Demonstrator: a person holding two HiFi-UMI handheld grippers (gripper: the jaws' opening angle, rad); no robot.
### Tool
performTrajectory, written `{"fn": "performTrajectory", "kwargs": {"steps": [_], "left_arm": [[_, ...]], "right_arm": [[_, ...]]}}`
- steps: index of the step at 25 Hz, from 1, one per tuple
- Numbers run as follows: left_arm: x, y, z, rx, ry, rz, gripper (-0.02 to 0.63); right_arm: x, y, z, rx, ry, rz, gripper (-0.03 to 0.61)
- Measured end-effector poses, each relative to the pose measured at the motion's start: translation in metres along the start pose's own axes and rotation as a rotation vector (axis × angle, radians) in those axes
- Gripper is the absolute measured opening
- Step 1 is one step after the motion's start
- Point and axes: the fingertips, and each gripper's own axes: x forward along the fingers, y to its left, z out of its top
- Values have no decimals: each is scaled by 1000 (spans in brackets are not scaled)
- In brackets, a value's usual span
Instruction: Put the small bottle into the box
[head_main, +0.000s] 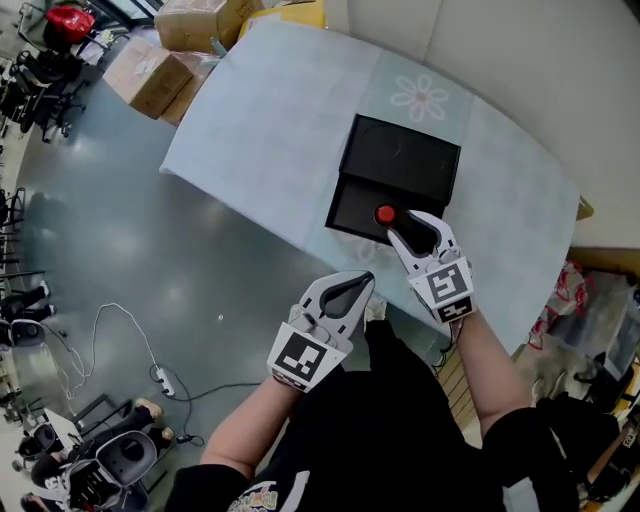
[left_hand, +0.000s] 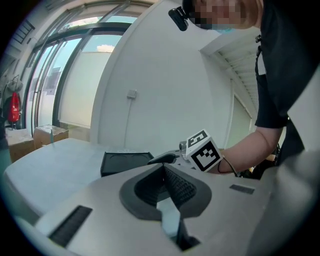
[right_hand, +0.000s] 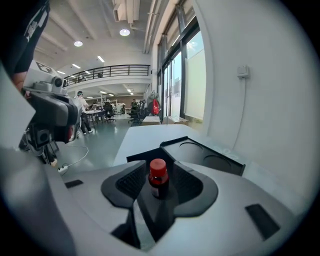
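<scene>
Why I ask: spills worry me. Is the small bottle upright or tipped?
Upright: the small bottle stands red cap uppermost between the right tool's parted jaws.

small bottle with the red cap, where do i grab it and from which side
Take the small bottle by its dark body just under the red cap, jaws either side, coming from the person's side. It stands upright, and the box rises behind it.

Right gripper (head_main: 402, 222) forward, jaws apart; left gripper (head_main: 360, 283) behind, jaws together.
</scene>
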Motion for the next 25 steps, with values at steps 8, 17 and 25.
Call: {"fn": "performTrajectory", "kwargs": {"steps": [8, 17, 25], "left_arm": [[-31, -21, 32, 74, -52, -130, 9], [-84, -25, 61, 85, -120, -181, 8], [-120, -24, 56, 89, -134, -214, 8]], "right_arm": [[-76, 8, 53, 181, -177, -184, 64], [-146, 66, 117, 227, -342, -271, 9], [-169, 127, 139, 215, -372, -290, 9]]}}
